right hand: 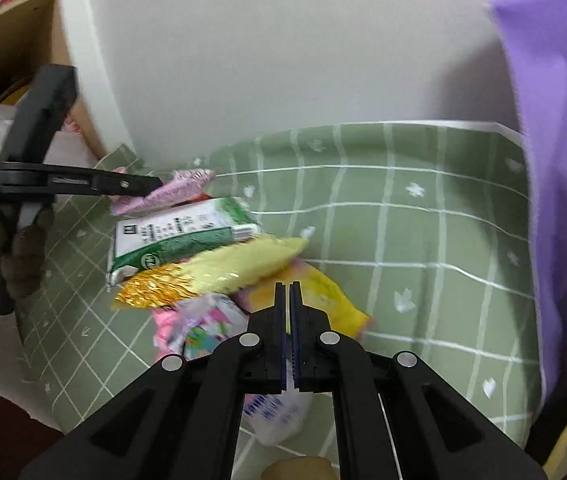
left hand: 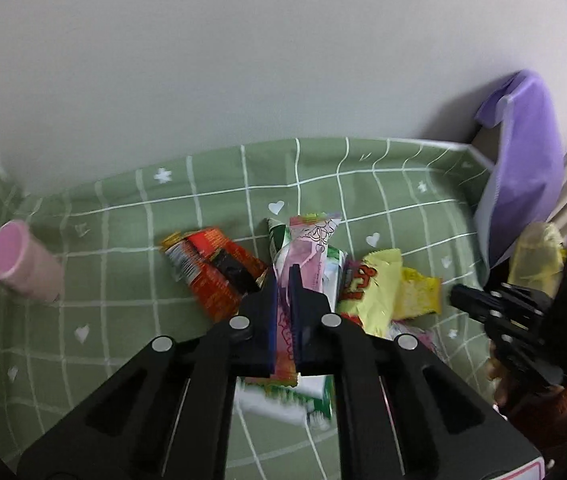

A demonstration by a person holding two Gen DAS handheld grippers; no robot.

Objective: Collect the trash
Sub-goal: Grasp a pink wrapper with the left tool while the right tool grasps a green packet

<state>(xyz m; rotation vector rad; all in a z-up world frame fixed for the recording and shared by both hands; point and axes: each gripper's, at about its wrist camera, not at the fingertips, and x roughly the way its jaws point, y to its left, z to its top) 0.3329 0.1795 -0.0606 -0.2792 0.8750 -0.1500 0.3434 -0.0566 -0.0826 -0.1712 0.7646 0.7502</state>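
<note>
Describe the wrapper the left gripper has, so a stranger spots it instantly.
On the green checked cloth, find the wrapper pile in the middle. The left gripper pinches the pink wrapper on top; it alone is pink, printed with line-drawn patterns.

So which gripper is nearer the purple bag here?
Right. The right gripper, shut on a pale yellow wrapper, sits just beside the purple bag. The left gripper is further off at the wrapper pile, shut on a pink wrapper.
</note>
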